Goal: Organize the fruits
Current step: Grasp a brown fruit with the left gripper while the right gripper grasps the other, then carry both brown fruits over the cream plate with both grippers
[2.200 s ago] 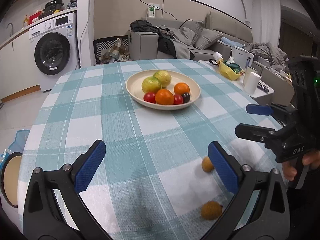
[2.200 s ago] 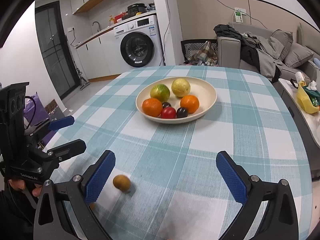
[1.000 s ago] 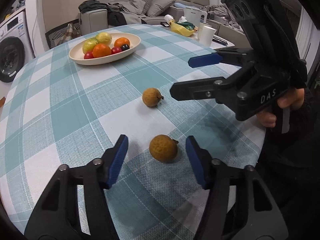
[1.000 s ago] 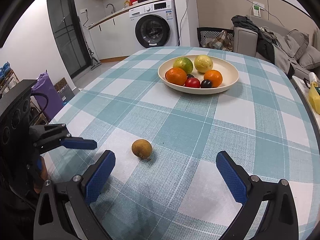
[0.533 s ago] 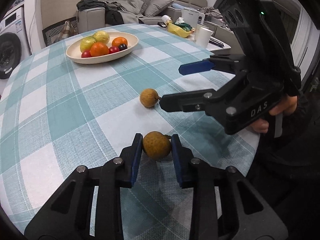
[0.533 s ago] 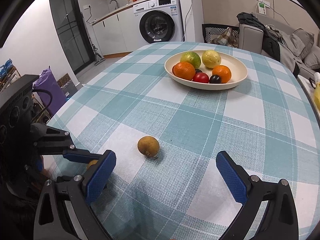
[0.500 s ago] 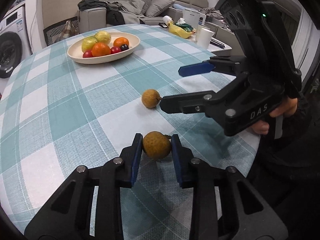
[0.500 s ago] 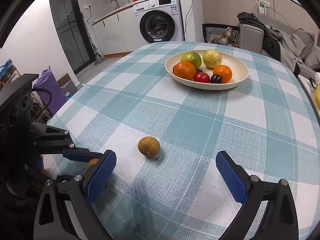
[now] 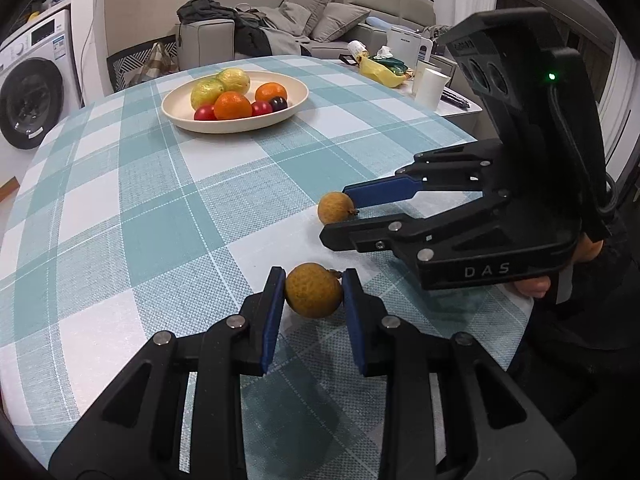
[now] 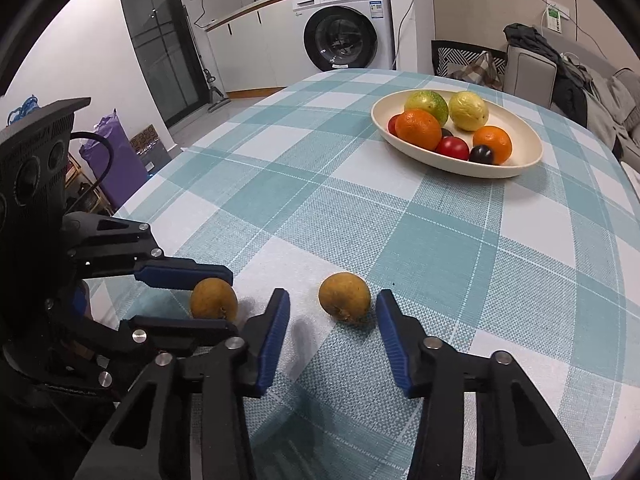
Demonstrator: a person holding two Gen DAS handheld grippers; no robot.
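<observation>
Surface: teal-and-white checked cloth on a round table (image 9: 168,216); woven, flat and dry, so the round fruit can roll.
Near fruit: brown rough-skinned fruit (image 9: 313,290), lower centre of the left wrist view, resting on or just above the cloth; contact underneath cannot be told.
Left gripper (image 9: 313,300): drawn in tight, both blue pads pressed on the sides of the near fruit. Grip looks centred.
Far fruit: second brown fruit (image 10: 345,297), lower centre of the right wrist view, sitting on the cloth with a short stem.
Right gripper (image 10: 332,320): jaws closing, far fruit between them; a gap shows on each side, so the pads (image 10: 394,340) are not yet pressing.
Bowl: cream bowl (image 10: 524,160), upper right of the right wrist view, well apart from both brown fruits; holds oranges, green-yellow fruit and small red and dark fruit, with bare space on its right side.
Step in hand: judged to be securing one brown fruit in each gripper before carrying them to the bowl.
Advice: close the right jaws evenly across the widest part, holding the tool steady so one pad does not nudge the fruit away.
Risk: the two grippers sit just beside each other; lift them apart to avoid a clash.
</observation>
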